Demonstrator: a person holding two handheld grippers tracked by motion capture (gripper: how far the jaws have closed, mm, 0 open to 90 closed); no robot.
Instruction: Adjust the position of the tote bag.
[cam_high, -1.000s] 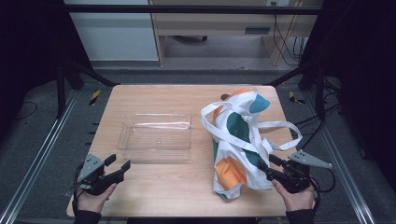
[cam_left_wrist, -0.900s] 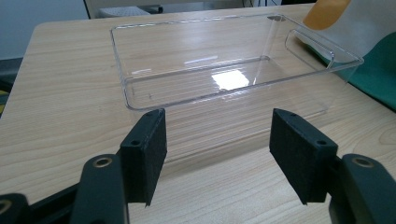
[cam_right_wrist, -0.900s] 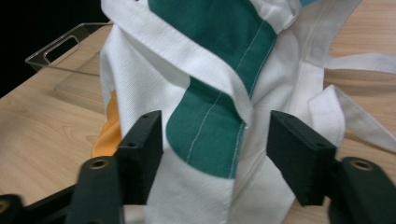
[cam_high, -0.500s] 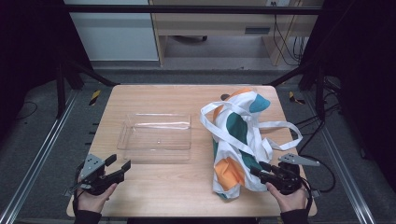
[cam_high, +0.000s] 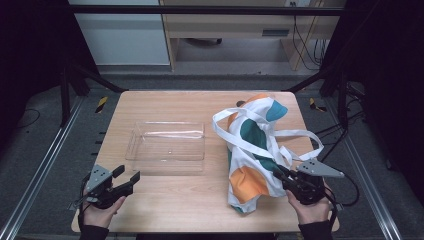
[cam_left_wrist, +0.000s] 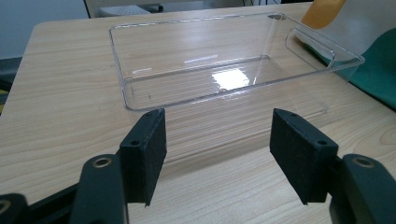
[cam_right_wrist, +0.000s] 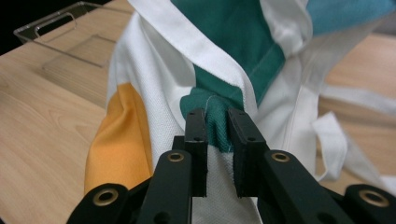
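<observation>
A white cloth tote bag (cam_high: 255, 145) with green, orange and teal patches lies on the right half of the wooden table (cam_high: 165, 195), its white handles spread out. My right gripper (cam_high: 278, 173) is at the bag's near right side. Its jaws have just been closing and now pinch a raised fold of green fabric of the bag (cam_right_wrist: 154, 70), as seen between the pads of my right gripper (cam_right_wrist: 217, 121). My left gripper (cam_high: 127, 176) stands open near the table's front left corner, pointing at a clear plastic tray (cam_high: 167, 123). Nothing is between the jaws of my left gripper (cam_left_wrist: 217, 135).
The clear tray (cam_left_wrist: 210, 95) is shallow and rests mid-table, left of the bag, its near rim just beyond the left jaws. Bare wood runs along the front edge between the two hands. Black frame rails and cables surround the table.
The right gripper moved in toward the bag, and its jaws closed on a fold of green cloth. The left hand and the tray stayed put.
</observation>
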